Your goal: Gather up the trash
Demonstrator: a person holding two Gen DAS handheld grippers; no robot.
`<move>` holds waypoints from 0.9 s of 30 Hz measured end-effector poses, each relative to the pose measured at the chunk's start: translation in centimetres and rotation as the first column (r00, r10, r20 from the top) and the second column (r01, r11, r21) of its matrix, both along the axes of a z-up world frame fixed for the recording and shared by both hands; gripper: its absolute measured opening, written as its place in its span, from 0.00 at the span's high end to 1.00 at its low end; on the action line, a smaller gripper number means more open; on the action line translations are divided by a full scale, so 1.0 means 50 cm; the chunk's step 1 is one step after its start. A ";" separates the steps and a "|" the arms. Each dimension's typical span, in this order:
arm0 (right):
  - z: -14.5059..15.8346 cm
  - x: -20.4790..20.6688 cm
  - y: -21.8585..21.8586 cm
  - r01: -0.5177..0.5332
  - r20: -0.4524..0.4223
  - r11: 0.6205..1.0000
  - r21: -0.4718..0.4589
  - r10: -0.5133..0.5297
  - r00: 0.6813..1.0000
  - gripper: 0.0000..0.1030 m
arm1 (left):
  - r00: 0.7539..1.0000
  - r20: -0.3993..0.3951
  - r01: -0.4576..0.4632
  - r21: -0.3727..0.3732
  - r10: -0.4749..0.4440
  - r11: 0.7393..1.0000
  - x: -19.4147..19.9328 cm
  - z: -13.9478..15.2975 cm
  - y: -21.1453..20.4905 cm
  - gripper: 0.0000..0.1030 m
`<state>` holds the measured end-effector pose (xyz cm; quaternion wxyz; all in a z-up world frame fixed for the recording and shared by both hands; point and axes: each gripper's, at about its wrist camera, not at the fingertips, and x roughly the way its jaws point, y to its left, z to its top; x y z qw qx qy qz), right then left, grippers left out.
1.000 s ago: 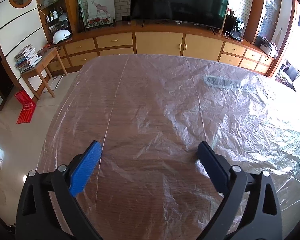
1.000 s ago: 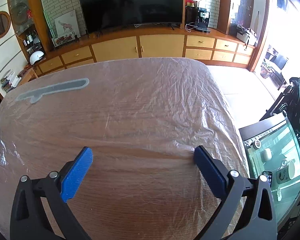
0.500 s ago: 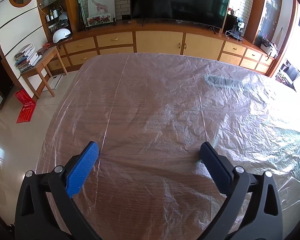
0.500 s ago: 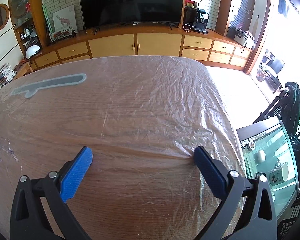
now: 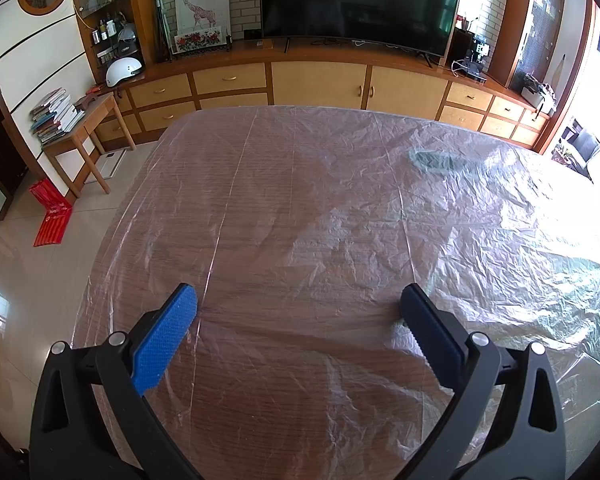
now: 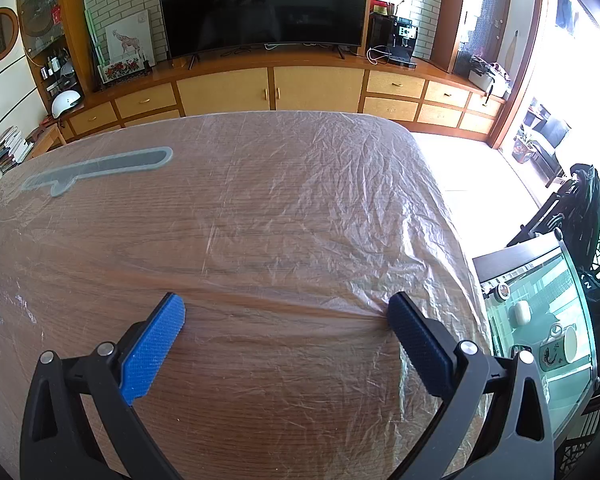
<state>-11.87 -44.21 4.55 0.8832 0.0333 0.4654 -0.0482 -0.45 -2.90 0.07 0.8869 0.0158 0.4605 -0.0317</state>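
Plastic sheet (image 5: pixel 340 208) lay flat over the table (image 6: pixel 260 400), stretching toward the TV (image 5: pixel 356 0). Left gripper (image 5: pixel 298 304) and right gripper (image 6: pixel 286 312) gaped wide above it, holding nothing.

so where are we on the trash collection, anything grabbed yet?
Done: nothing visible; no trash is gathered or held. In hand: the left gripper and the right gripper are both open and empty over the clear plastic sheet covering the wooden table. Left: effectively everything. The only item on the sheet is a grey knife-shaped cutout at the far side, untouched.
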 end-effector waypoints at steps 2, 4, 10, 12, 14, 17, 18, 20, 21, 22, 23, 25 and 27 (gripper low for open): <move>0.000 0.000 0.000 0.000 0.000 1.000 0.000 0.000 1.000 0.03 | 1.000 0.000 0.000 -0.002 0.000 1.000 0.000 0.000 0.000 0.01; 0.000 0.000 0.000 0.000 0.000 1.000 0.000 0.000 1.000 0.03 | 1.000 0.000 -0.001 0.000 0.001 1.000 0.000 0.000 -0.001 0.01; 0.000 0.000 0.001 0.000 0.000 1.000 0.000 0.000 1.000 0.03 | 1.000 0.000 -0.005 -0.001 0.005 1.000 0.000 -0.003 0.003 0.01; 0.000 -0.001 0.001 0.000 0.000 1.000 0.000 0.000 1.000 0.03 | 1.000 -0.001 -0.006 0.000 0.006 1.000 0.000 -0.003 0.005 0.01; 0.000 0.000 0.001 0.000 0.000 1.000 0.000 0.000 1.000 0.03 | 1.000 0.000 -0.005 0.001 0.005 1.000 0.001 -0.001 0.006 0.01; 0.000 0.000 0.001 0.000 0.000 1.000 0.000 0.000 1.000 0.03 | 1.000 -0.001 -0.005 0.001 0.005 1.000 0.003 0.000 0.007 0.01; 0.000 0.000 0.001 0.000 0.000 1.000 0.000 0.000 1.000 0.03 | 1.000 -0.001 -0.006 0.000 0.006 1.000 0.002 0.000 0.006 0.01; 0.000 0.000 0.001 0.000 0.000 1.000 0.000 0.000 1.000 0.04 | 1.000 -0.001 -0.005 0.000 0.005 1.000 0.003 0.000 0.006 0.01; 0.000 0.000 0.001 0.000 0.000 1.000 0.000 0.000 1.000 0.03 | 1.000 -0.001 -0.006 0.000 0.006 1.000 0.002 0.000 0.005 0.01; 0.000 0.000 0.001 0.000 0.000 1.000 0.000 0.000 1.000 0.03 | 1.000 -0.001 -0.006 0.000 0.006 1.000 0.003 0.000 0.006 0.01; 0.001 0.000 0.002 0.000 0.000 1.000 0.000 0.000 1.000 0.03 | 1.000 -0.001 -0.006 0.000 0.006 1.000 0.003 0.000 0.007 0.01; 0.000 0.000 0.001 0.000 0.000 1.000 0.000 0.000 1.000 0.03 | 1.000 -0.001 -0.006 0.001 0.006 1.000 0.003 0.000 0.006 0.01; 0.000 0.000 0.001 0.000 0.000 1.000 0.000 0.000 1.000 0.03 | 1.000 -0.001 -0.006 0.001 0.006 1.000 0.003 0.000 0.006 0.01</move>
